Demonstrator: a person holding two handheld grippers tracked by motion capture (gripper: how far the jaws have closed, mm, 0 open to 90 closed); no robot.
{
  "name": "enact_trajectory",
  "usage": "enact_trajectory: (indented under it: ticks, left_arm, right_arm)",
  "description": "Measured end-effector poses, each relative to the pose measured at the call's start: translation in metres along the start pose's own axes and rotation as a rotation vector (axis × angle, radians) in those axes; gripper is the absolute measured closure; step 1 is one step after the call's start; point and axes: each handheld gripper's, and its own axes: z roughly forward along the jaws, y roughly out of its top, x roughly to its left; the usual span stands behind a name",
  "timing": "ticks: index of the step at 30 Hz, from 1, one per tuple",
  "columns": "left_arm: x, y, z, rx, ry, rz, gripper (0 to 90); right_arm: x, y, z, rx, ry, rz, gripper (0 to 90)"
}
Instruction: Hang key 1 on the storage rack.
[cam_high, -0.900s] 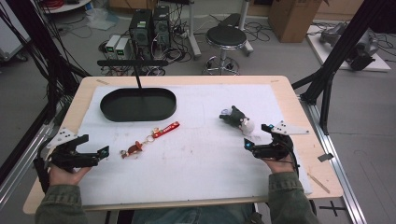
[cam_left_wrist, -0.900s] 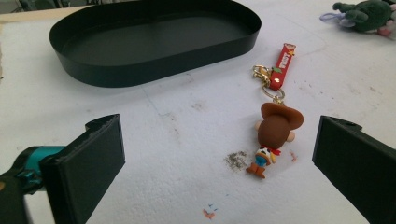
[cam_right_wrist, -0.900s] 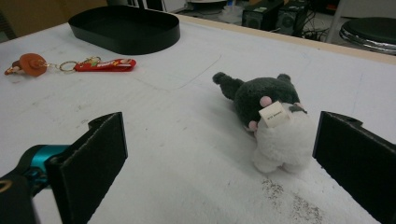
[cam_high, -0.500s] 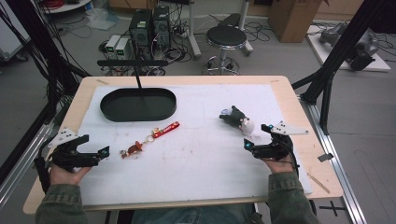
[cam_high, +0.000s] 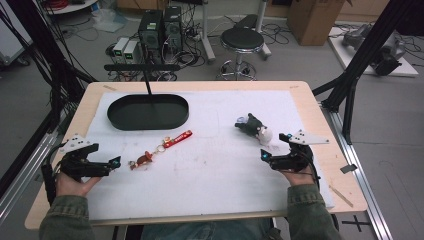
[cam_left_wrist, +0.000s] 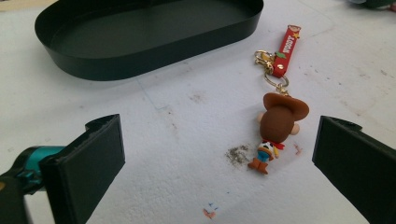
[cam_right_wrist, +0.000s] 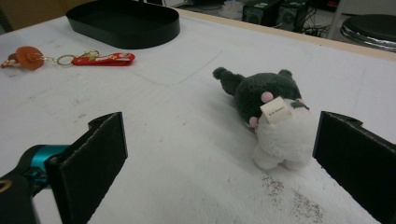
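2 grippers rest wide apart, aimed for pickups: left gripper (cam_high: 116, 163) faces the keychain (cam_high: 161, 148) at centre-left, right gripper (cam_high: 263, 156) faces the plush (cam_high: 255, 128), centre-right. Tray (cam_high: 117, 118) upper left.

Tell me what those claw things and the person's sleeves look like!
Each black claw, left and right, has two flat black jaws, a teal part near them, and a grey three-cornered plate on top. The person's sleeves are olive-green.
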Motion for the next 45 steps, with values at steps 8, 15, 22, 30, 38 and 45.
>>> enact_trajectory:
  ticks: [8,15,22,30,38,45]
  left_arm:
    - [-0.005,0.016,0.01,0.04,-0.006,0.038,2.7]
    - [-0.011,0.038,0.026,0.067,-0.027,0.078,2.7]
    - [-0.025,0.063,0.044,0.138,-0.057,0.175,2.7]
    - [-0.025,0.084,0.058,0.172,-0.071,0.203,2.7]
    - [-0.026,0.096,0.074,0.232,-0.099,0.208,2.7]
    - [-0.031,0.103,0.082,0.252,-0.108,0.235,2.7]
  right_arm:
    - [-0.001,-0.001,0.002,0.015,-0.005,0.018,2.2]
    - [-0.001,-0.001,0.002,0.014,-0.004,0.023,2.2]
    - [-0.003,-0.001,0.001,0.006,-0.015,0.032,2.2]
    - [-0.001,-0.002,0.003,0.017,-0.009,0.025,2.1]
    - [-0.001,-0.002,0.004,0.028,0.001,0.025,2.1]
    - [-0.001,-0.002,0.004,0.032,0.001,0.02,2.1]
